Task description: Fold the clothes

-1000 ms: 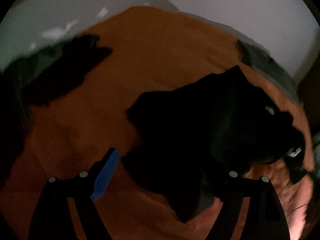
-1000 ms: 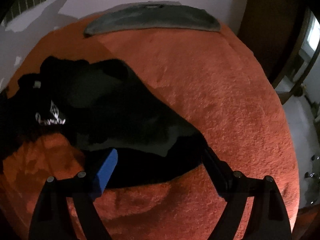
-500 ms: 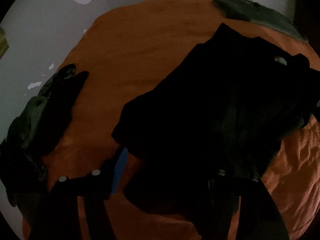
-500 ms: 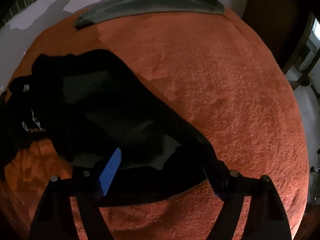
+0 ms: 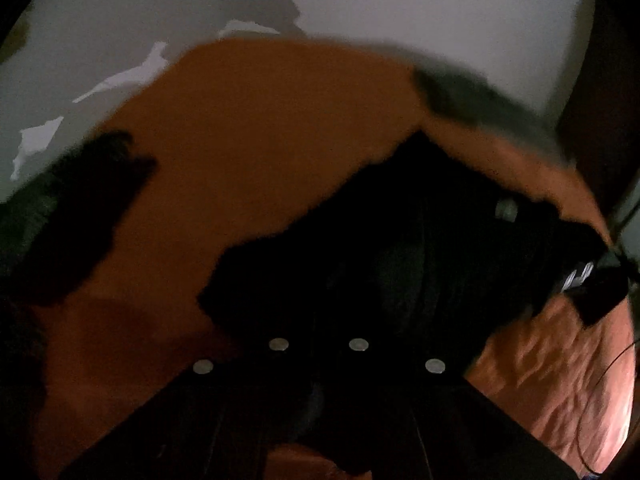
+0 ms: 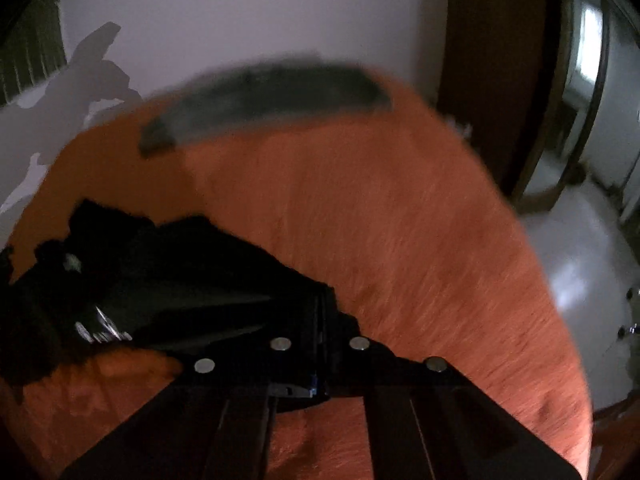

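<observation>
Orange bedspread (image 6: 400, 240) grips cloth: both hand-held grippers, left (image 5: 319, 344) and right (image 6: 320, 342), pinch the black garment's (image 5: 400, 240) hem; a thin pinch could slip.

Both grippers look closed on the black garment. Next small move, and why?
Probably lift both grippers a little together and carry the held edge across the garment to start the fold. The left gripper and right gripper each have their jaws closed on the black garment, which lies bunched and creased on the orange blanket. The views are dark and blurred, so the grip depth is uncertain.
</observation>
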A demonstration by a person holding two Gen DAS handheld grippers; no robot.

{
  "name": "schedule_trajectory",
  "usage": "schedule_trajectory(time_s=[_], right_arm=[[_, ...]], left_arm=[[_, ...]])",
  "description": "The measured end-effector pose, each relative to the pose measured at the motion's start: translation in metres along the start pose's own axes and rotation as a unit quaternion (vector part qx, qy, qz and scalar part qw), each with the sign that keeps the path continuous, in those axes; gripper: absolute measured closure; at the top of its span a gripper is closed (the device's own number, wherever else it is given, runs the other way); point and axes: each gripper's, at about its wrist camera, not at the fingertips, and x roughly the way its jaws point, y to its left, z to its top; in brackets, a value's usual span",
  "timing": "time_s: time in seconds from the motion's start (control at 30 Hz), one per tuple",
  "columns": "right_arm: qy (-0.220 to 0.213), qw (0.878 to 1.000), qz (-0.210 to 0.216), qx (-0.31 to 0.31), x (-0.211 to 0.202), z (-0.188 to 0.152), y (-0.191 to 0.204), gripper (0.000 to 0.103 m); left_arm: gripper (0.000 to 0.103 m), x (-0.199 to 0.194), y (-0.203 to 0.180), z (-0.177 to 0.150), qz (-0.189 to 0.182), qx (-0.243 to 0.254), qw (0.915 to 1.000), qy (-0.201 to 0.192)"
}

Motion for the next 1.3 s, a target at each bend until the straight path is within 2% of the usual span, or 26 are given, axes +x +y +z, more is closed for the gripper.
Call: schedule_trajectory(time_s=[0.1,0.2,0.3,0.33,0.4,0.43,0.5,0.57,0.67,0.7,0.73,0.77,0.8,0.83,0.87,0.9,0.97,1.03,1.13,1.17,1.2,1.23,1.27,1.3], right_arm=[[-0.058,0.998,-0.015,-0.008,-0.043,0.016,0.001,0.102],[-0.089,0.996,-0.021,-0.013,-0.082,0.027,0.003,0.102],[-0.105,0.994,-0.036,-0.014,-0.115,0.02,0.001,0.102],[-0.11,0.993,-0.045,-0.017,-0.124,0.018,0.001,0.102],[-0.079,0.995,-0.058,-0.019,-0.119,0.007,-0.016,0.102],[-0.064,0.996,-0.065,-0.02,-0.117,0.001,-0.025,0.102],[0.01,0.998,-0.063,-0.002,-0.086,-0.016,-0.044,0.102],[0.084,0.994,-0.059,0.033,-0.049,-0.032,-0.069,0.102],[0.057,0.994,-0.053,0.077,-0.048,-0.031,-0.084,0.101],[0.048,0.993,-0.051,0.092,-0.048,-0.03,-0.089,0.096],[0.035,0.995,-0.039,0.089,-0.049,-0.023,-0.082,0.082],[0.031,0.997,-0.008,0.074,-0.047,-0.013,-0.068,0.072],[0.033,0.997,0.021,0.06,-0.043,-0.01,-0.058,0.047],[0.036,0.997,0.05,0.045,-0.039,-0.006,-0.048,0.033],[0.051,0.996,0.074,0.018,-0.027,-0.005,-0.032,0.032],[0.066,0.993,0.097,-0.01,-0.015,-0.004,-0.017,0.032],[0.096,0.983,0.143,-0.066,0.009,-0.002,0.015,0.032],[0.148,0.974,0.121,-0.123,0.042,-0.011,0.042,0.032],[0.196,0.972,0.058,-0.113,0.076,-0.028,0.043,0.035],[0.193,0.975,0.073,-0.086,0.08,-0.031,0.035,0.045],[0.189,0.976,0.089,-0.057,0.084,-0.034,0.026,0.097],[0.184,0.977,0.103,-0.026,0.083,-0.034,0.018,0.101],[0.159,0.982,0.098,-0.005,0.072,-0.03,0.012,0.101],[0.121,0.988,0.097,-0.001,0.055,-0.024,0.01,0.101]], left_arm=[[0.101,-0.026,-0.002,0.018,0.017,-0.002,0.9987,-0.048],[0.101,-0.049,0.0,0.028,0.021,-0.02,0.9968,-0.074],[0.101,-0.062,0.014,0.032,0.027,-0.042,0.9953,-0.083],[0.101,-0.06,0.019,0.031,0.027,-0.039,0.9963,-0.072],[0.101,-0.052,0.027,0.027,0.024,-0.037,0.9978,-0.05],[0.101,-0.044,0.029,0.023,0.011,-0.038,0.9986,-0.034],[0.1,-0.024,0.027,0.014,-0.045,-0.035,0.9982,0.02],[0.099,-0.005,0.017,0.01,-0.066,-0.025,0.996,0.056],[0.089,0.027,-0.011,0.009,-0.065,0.025,0.9929,0.096],[0.083,0.034,-0.02,0.012,-0.074,0.039,0.9914,0.1],[0.081,0.04,-0.028,0.015,-0.084,0.053,0.9898,0.103],[0.074,0.048,-0.043,0.024,-0.096,0.084,0.986,0.107],[0.067,0.054,-0.055,0.03,-0.099,0.111,0.983,0.107],[0.065,0.059,-0.068,0.036,-0.095,0.141,0.9802,0.102],[0.06,0.065,-0.084,0.043,-0.091,0.173,0.9756,0.099],[0.052,0.071,-0.094,0.048,-0.094,0.191,0.9717,0.102],[0.049,0.087,-0.112,0.058,-0.102,0.216,0.9646,0.111],[0.048,0.105,-0.116,0.059,-0.094,0.22,0.9622,0.13],[0.048,0.127,-0.114,0.053,-0.063,0.21,0.9654,0.142],[0.05,0.134,-0.108,0.048,-0.054,0.193,0.9706,0.134],[0.088,0.139,-0.103,0.045,-0.057,0.178,0.974,0.129],[0.097,0.14,-0.097,0.042,-0.069,0.15,0.9785,0.124],[0.099,0.141,-0.09,0.04,-0.082,0.119,0.9822,0.12],[0.099,0.132,-0.083,0.041,-0.087,0.094,0.987,0.097]])
